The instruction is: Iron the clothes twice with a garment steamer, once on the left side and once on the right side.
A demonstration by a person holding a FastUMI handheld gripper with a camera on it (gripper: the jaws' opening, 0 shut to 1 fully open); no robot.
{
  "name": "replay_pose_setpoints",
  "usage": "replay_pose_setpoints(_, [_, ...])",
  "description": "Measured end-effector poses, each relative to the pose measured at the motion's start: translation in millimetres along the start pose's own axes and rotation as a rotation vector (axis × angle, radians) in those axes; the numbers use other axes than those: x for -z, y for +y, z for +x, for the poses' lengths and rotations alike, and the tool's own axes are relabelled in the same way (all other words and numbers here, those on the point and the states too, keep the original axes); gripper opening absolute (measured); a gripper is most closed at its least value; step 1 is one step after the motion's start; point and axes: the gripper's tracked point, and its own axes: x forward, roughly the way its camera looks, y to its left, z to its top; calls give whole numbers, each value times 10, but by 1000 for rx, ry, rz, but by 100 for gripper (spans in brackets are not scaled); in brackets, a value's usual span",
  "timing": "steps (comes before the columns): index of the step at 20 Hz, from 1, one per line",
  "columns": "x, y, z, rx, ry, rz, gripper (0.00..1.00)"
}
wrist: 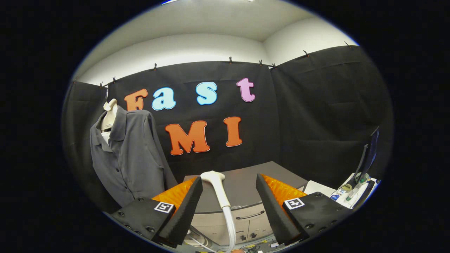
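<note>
The claw (229, 191) is held wide apart, nothing clamped, its two black foam-faced fingers (186, 211) splayed with orange ribbing seen behind each pad. Between them, nearer the left finger at about eleven o'clock from the claw's centre, the garment steamer (220, 193) is seen standing up: a cream head on a slim neck, with a pale hose (230, 228) running down from it toward six o'clock. Neither finger is seen touching it.

The steamer is judged light but top-heavy, its plastic shell hard and rather slippery; the neck just under the head looks like the place to be gripped, where the pads can be closed around a narrow, even section. Some drag from the hose is to be expected.

Beyond the fingers a grey tabletop (246, 182) with a drawer handle below is made out. Well off at ten o'clock, the shirt (130, 158) is hung on a pale mannequin bust (109, 116) — dark grey, soft, loose, likely to sway under a push. At three o'clock some clutter is glimpsed, too small to be told apart.

Counted: one steamer, one shirt, one bust, two fingers.
</note>
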Motion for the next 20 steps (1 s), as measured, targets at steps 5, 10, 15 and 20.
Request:
replay_pose_setpoints(5, [305, 345, 267, -28, 125, -4, 98])
replay_pose_setpoints(10, [512, 367, 790, -15, 257, -18, 99])
replay_pose_setpoints(15, [798, 311, 1433, -39, 415, -69, 99])
replay_pose_setpoints(20, [1159, 260, 2116, -75, 575, -85, 99])
